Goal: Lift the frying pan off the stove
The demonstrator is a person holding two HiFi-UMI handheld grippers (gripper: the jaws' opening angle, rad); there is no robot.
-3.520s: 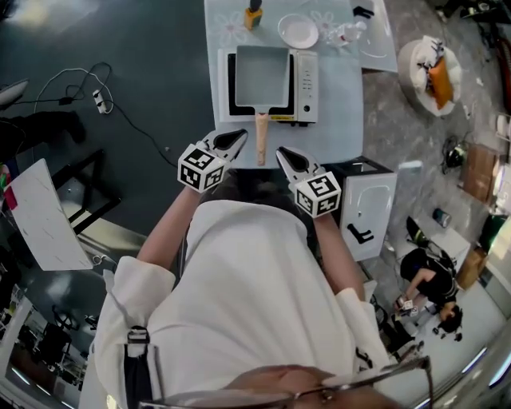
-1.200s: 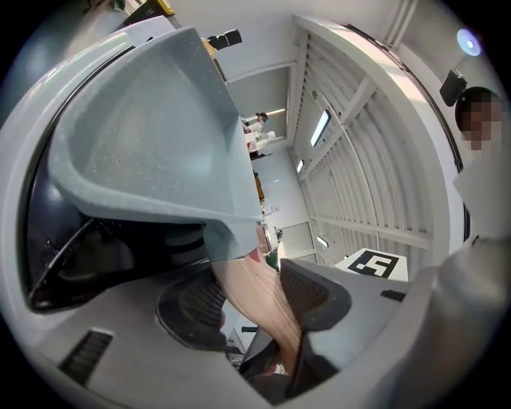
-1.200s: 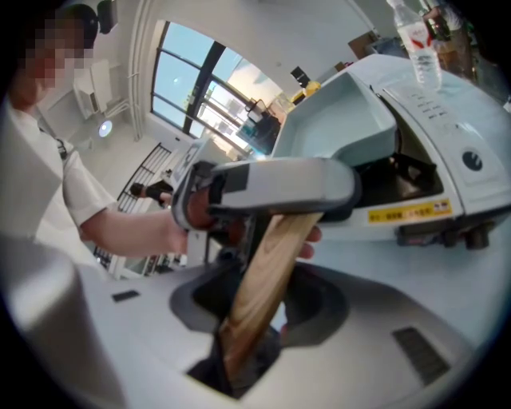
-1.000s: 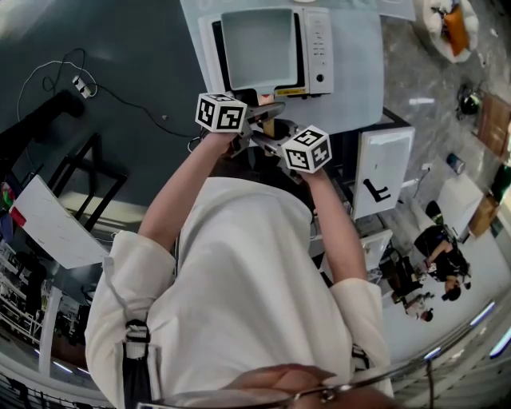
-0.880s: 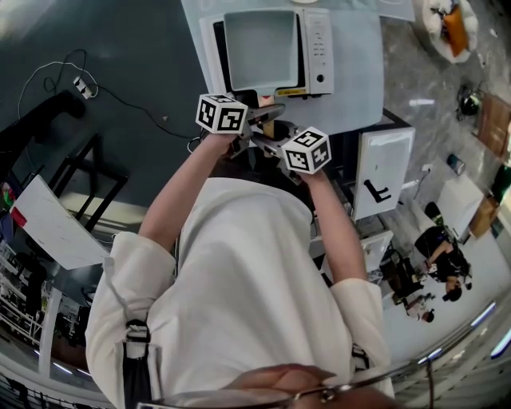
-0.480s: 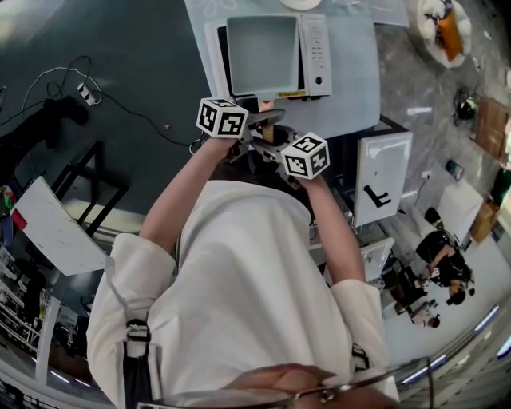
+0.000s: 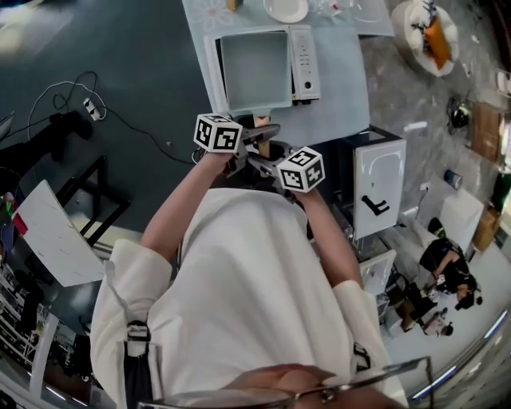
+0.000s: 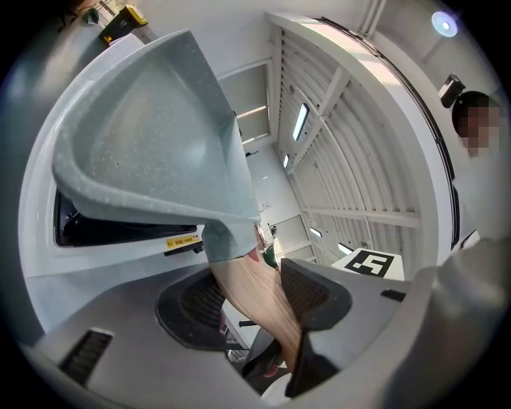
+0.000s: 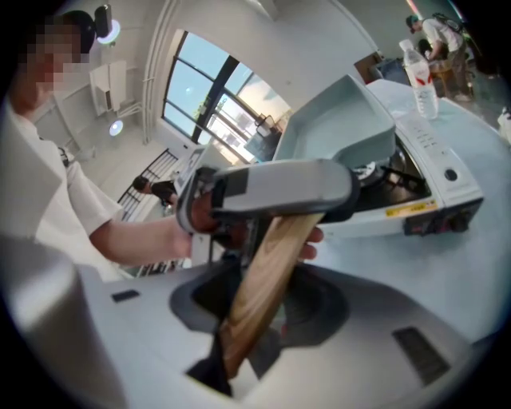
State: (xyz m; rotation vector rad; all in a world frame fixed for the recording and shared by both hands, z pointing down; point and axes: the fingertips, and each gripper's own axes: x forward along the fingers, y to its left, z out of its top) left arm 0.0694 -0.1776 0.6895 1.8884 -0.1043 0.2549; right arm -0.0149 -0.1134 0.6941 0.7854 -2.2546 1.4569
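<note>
A: Frying pan (image 7: 255,70), where?
B: Over the stove (image 7: 304,54). It's a square grey pan and looks empty. In the left gripper view its near end sits above the stove top with a dark gap under it. Whether the far end is clear, can't tell.

A: Tools?
B: Both on the wooden handle (image 8: 249,279). The left tool (image 8: 254,303) is clamped on it just behind the pan's socket. The right tool (image 9: 263,307) is clamped on the same handle further back, nearer the person. The handle runs between the jaws in both gripper views.

A: How will it handle?
B: My guess: a stiff metal body of moderate weight, not fragile. All the weight sits out front of the grip, so it will want to dip nose-down and roll about the handle. The wood is smooth and could twist in the pads. The handle is the only sensible hold, since the rim is thin and sloped. Two grips, one behind the other, should resist the tipping.

A: Surface?
B: A pale blue bench (image 7: 343,104), flat, with the stove near its front edge. A white plate (image 7: 285,8) sits behind the stove. A water bottle (image 9: 421,76) stands past the stove, well apart from the pan.

A: Room?
B: Dark floor (image 7: 136,48) on the left with a power strip (image 7: 94,109). A white cabinet (image 7: 375,180) is just beside the bench, and people (image 7: 447,268) are far off.
</note>
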